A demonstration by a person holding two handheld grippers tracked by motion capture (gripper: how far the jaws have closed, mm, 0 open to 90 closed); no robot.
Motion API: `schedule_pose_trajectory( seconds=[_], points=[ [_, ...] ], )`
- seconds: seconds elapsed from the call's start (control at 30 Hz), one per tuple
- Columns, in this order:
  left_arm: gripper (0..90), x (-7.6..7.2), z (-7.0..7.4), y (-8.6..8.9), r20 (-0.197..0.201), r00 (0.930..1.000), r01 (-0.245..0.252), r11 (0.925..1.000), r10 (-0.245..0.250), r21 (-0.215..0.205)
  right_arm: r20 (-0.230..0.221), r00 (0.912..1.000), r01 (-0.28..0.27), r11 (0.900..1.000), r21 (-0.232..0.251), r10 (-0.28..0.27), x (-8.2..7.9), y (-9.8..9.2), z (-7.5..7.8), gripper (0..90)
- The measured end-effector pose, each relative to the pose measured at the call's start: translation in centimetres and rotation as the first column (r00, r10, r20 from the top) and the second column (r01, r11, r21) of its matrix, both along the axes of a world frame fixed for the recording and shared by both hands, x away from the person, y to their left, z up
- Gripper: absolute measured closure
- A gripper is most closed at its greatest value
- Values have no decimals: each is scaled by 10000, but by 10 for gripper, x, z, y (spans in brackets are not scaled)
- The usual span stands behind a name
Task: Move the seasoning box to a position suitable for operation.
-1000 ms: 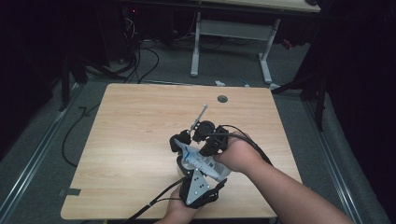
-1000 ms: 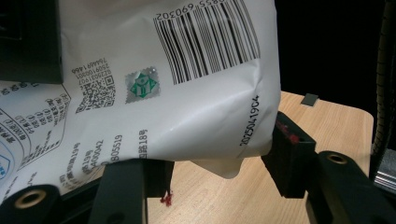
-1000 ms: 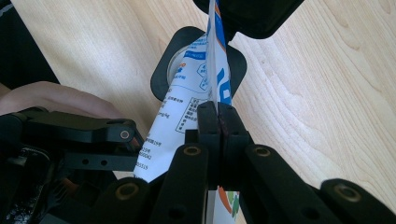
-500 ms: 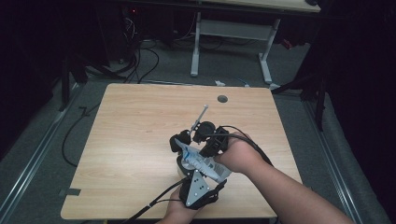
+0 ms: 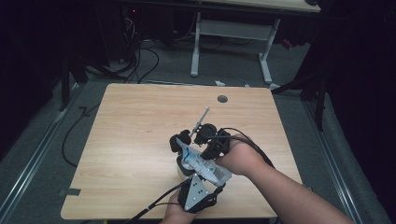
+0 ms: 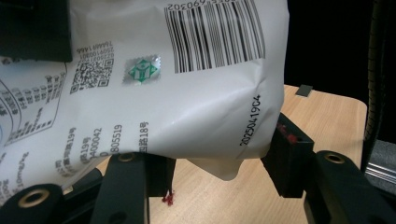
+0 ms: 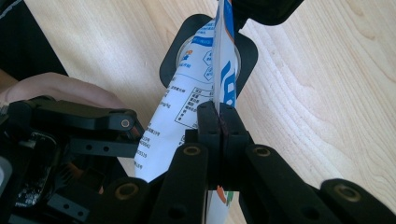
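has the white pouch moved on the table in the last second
No. In the high view the white pouch sits where it was, the same way below the table's round hole, with the right tongs pinching its edge.

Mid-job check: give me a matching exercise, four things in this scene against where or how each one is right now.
Things:
1. right claw
2. left claw
3. thin silver metal rod
4. small round dark hole

States or places:
A. in the light wooden table, near its far edge
B. shut on the edge of the white plastic pouch with blue print
C. open, with the pouch's lower end between its jaws
D. just beyond the claws, angled toward the far edge

Pairs: 1-B, 2-C, 3-D, 4-A
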State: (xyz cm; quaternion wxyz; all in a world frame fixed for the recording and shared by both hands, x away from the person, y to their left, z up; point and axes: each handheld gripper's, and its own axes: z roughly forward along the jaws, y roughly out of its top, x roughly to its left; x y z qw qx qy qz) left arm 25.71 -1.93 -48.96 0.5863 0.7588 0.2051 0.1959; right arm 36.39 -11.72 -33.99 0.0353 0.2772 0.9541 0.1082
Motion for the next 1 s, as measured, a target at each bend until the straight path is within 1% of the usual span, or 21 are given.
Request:
schedule_pose_trajectory(
  seconds=[0.1, 0.17, 0.3, 0.5, 0.73, 0.8, 0.9, 1.0],
  points=[
    [502, -1, -2, 1, -47, 10000, 37, 10000, -37, 5, 5, 10000, -40, 10000, 4, 40, -1, -1, -1, 896],
    [502, -1, -3, 1, -75, 10000, 50, 10000, -50, 21, -47, 10000, 58, 10000, 38, -58, -2, -2, -1, 896],
    [499, 0, -6, 2, -114, 9999, 64, 10000, -63, 58, -37, 10000, 46, 10000, 35, -45, -2, -3, -1, 896],
    [495, 2, -12, 3, -281, 9996, 75, 9999, -72, 119, -63, 10000, 60, 10000, 13, -59, -4, -5, -2, 896],
    [491, 3, -17, 3, -464, 9989, 81, 9999, -77, 88, -66, 10000, 60, 10000, 40, -60, -4, -8, -3, 896],
    [491, 4, -17, 3, -501, 9987, 88, 9999, -84, 83, -95, 9999, 134, 9999, 54, -134, -5, -9, -3, 896],
    [488, 5, -18, 3, -627, 9980, 104, 9999, -101, 40, -53, 9999, 132, 9999, 47, -132, -5, -10, -3, 896],
    [487, 5, -19, 3, -642, 9979, 109, 9999, -106, 53, -62, 9998, 174, 9998, 51, -174, -5, -11, -3, 896]
  ],
)
